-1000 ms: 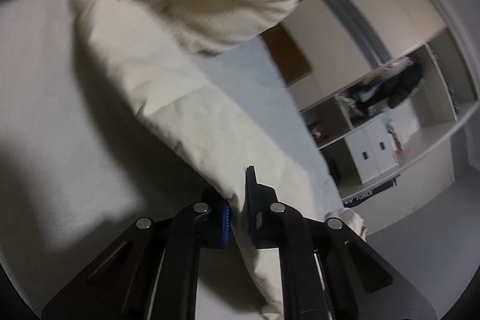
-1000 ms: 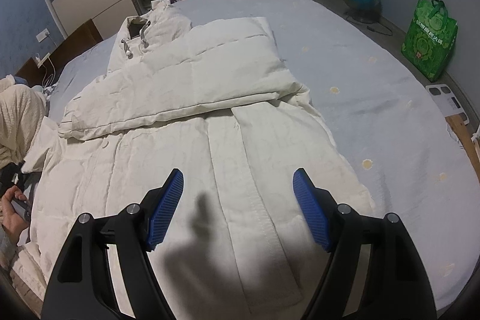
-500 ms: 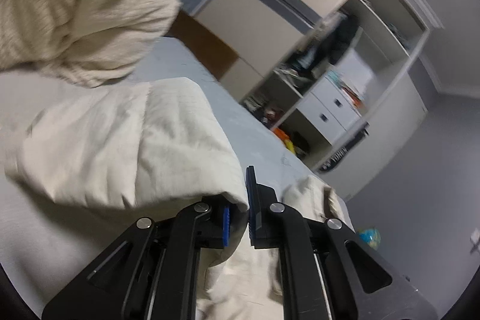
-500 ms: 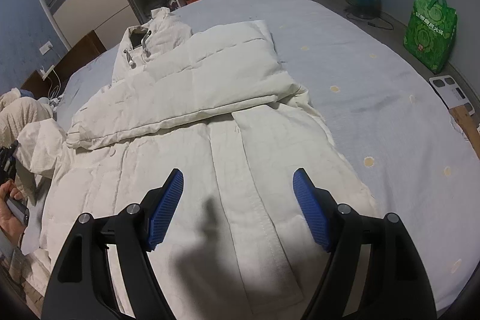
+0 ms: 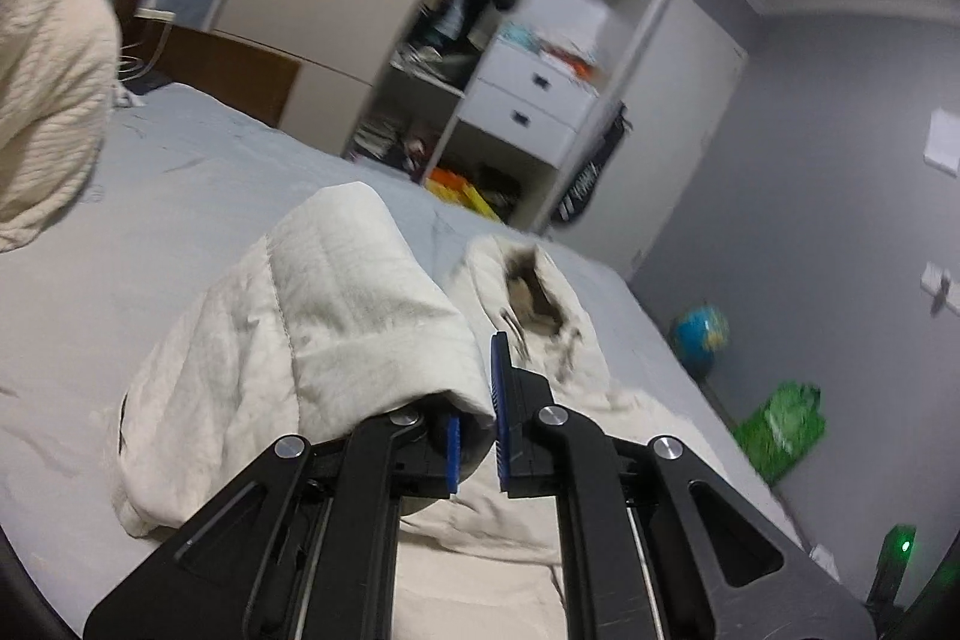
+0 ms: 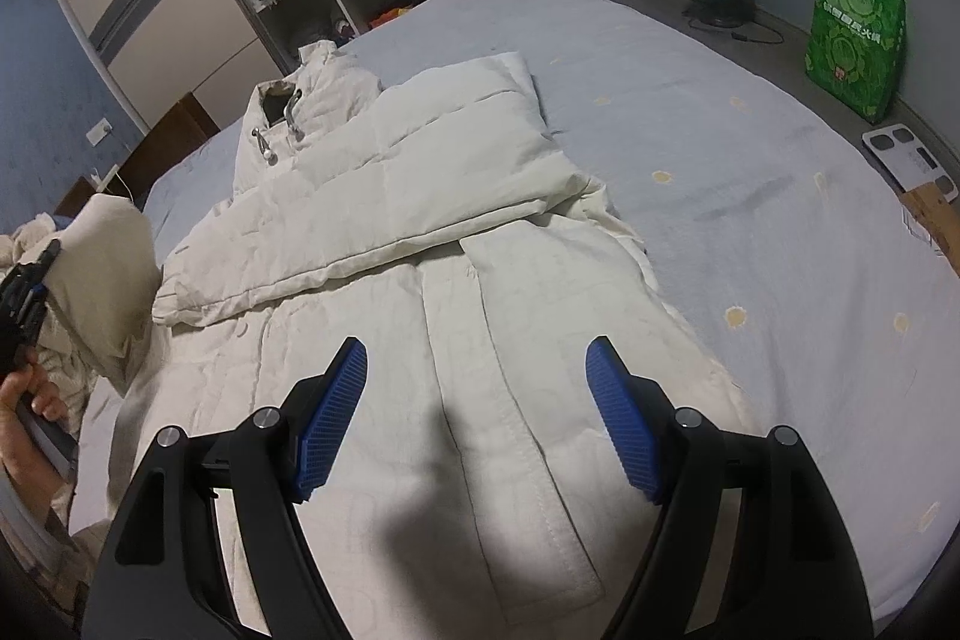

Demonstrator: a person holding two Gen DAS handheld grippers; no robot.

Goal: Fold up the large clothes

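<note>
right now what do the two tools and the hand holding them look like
Both tools are matte black with angular linkage arms, triangular cut-outs and round silver pivot bolts. Each finger carries a blue ribbed pad. That goes for the left tool and the right tool. In the right wrist view, a bare left hand shows beside a cream knit sleeve. No cables or markings are visible.
</note>
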